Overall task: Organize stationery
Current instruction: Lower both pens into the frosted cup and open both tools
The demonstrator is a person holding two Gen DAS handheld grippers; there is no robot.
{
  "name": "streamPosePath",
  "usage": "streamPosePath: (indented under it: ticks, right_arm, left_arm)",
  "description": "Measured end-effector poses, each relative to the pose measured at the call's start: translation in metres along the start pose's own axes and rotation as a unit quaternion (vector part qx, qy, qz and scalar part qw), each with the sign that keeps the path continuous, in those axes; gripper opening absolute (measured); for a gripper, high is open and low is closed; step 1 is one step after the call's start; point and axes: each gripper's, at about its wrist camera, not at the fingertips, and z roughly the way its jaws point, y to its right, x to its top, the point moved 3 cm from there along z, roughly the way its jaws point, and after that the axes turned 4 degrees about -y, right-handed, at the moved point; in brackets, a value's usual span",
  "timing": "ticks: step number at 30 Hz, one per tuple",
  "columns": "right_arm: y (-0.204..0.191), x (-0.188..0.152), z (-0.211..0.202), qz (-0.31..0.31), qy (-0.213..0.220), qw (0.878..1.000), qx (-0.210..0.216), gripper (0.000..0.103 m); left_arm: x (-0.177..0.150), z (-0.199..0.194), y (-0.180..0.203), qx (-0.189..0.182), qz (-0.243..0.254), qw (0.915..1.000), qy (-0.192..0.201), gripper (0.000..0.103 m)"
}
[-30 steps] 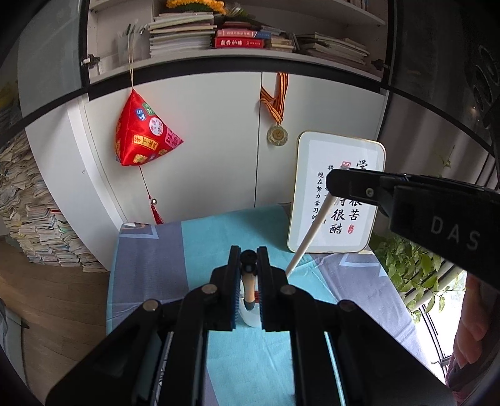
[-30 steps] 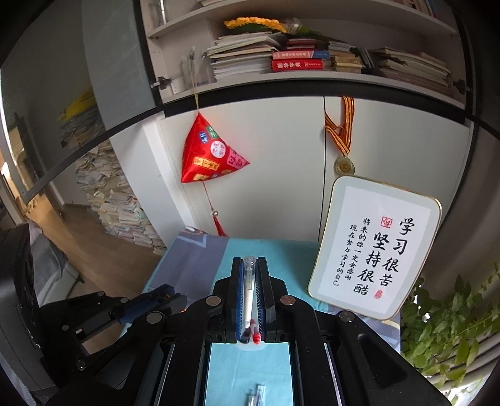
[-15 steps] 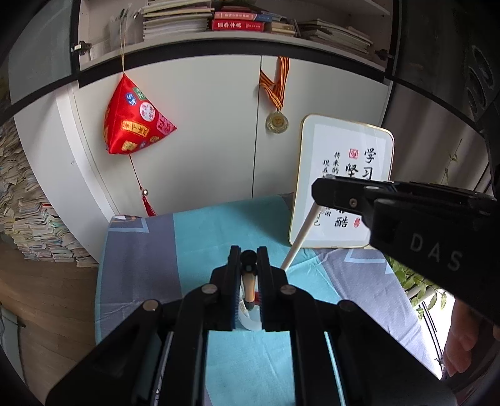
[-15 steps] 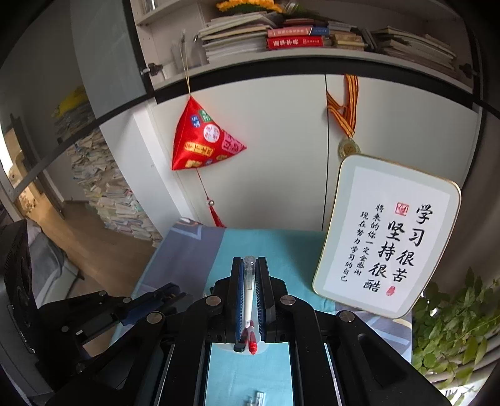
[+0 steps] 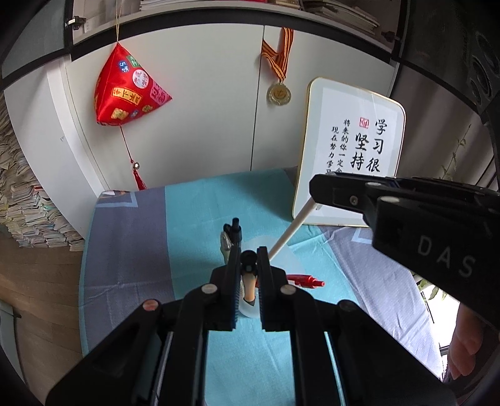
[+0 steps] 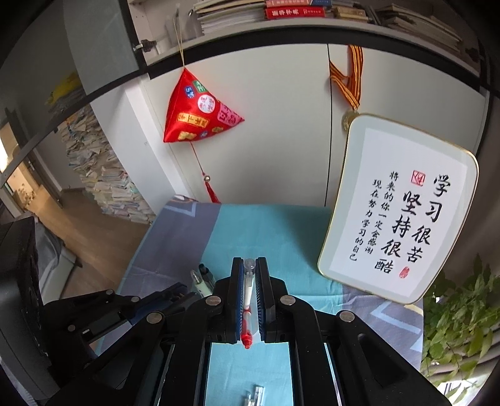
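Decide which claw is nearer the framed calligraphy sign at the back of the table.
Right. The right claw sits just left of the sign; the left claw is farther left, near the loose pens.

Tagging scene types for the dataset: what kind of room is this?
Probably a home study: a shelf of stacked books, a medal hanging on the white cabinet, and piles of papers on the floor.
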Motion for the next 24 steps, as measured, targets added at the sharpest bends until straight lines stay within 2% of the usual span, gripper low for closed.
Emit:
streamPosePath:
  ticks: [24]
  right_arm:
    - [0.000,-0.016,0.025,-0.004,-0.028,1.000,0.003,0.008]
  left_arm:
    - [-0.015,0.021,-0.001,0.001,-0.003,0.9997,-0.025,0.009]
